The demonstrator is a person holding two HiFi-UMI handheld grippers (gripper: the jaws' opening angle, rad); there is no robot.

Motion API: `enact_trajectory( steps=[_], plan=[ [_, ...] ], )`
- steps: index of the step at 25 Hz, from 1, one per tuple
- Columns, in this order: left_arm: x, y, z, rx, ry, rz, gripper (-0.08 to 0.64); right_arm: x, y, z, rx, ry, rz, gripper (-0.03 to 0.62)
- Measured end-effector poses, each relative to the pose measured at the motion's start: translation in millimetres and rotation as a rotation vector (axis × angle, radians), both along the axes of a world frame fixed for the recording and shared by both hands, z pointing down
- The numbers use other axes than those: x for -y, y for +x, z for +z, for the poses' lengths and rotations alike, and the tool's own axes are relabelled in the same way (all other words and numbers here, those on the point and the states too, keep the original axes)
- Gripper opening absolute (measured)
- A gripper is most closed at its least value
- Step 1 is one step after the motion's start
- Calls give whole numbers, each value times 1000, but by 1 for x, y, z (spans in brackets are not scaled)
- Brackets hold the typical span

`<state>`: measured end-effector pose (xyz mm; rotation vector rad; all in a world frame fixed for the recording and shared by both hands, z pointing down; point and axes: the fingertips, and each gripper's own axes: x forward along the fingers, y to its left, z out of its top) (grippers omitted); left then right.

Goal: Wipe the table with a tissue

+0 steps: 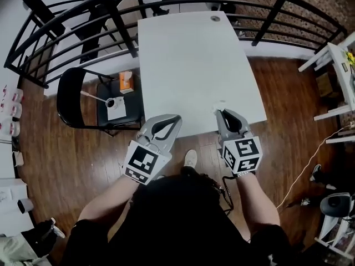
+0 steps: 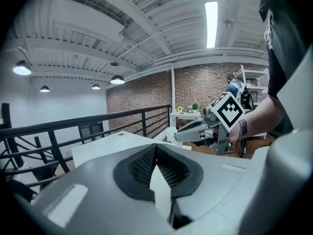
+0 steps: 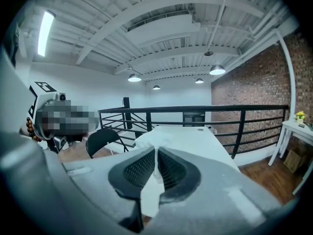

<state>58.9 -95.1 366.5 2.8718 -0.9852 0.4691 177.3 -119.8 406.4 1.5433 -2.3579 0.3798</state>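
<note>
1. My right gripper was clamped on the tissue, at the desk's near edge.
2. My left gripper was empty, its jaws together.
3. I judged the unwiped desk ran lengthwise straight ahead of the tissue.

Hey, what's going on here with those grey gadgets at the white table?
A person stands at the near edge of the white table with a hand-held gripper in each hand. The right claw is pinched shut on a white tissue, right at the table's edge. The left claw is shut with nothing in it, poised alongside. Wiping doesn't look under way yet; it seems about to begin.
</note>
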Motion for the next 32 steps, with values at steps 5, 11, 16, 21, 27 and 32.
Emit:
enact_trajectory(
  steps=[5,11,16,21,27,32],
  plan=[
    [-33,-27,-11,-25,18,58,15,-47,-29,-12,-14,12,56,6],
    [-78,-55,-18,-42,53,123,15,-99,-65,-19,-23,41,106,6],
    [-97,-68,-24,-49,66,149,15,-122,-83,-28,-17,58,126,6],
    [-104,-71,-29,-60,65,158,15,-133,-93,-43,7,85,127,6],
    [-103,-70,-36,-79,70,143,15,-137,-98,-59,12,114,108,6],
    [-100,-68,-43,-84,79,139,15,-135,-99,-71,0,139,101,6]
  ],
)
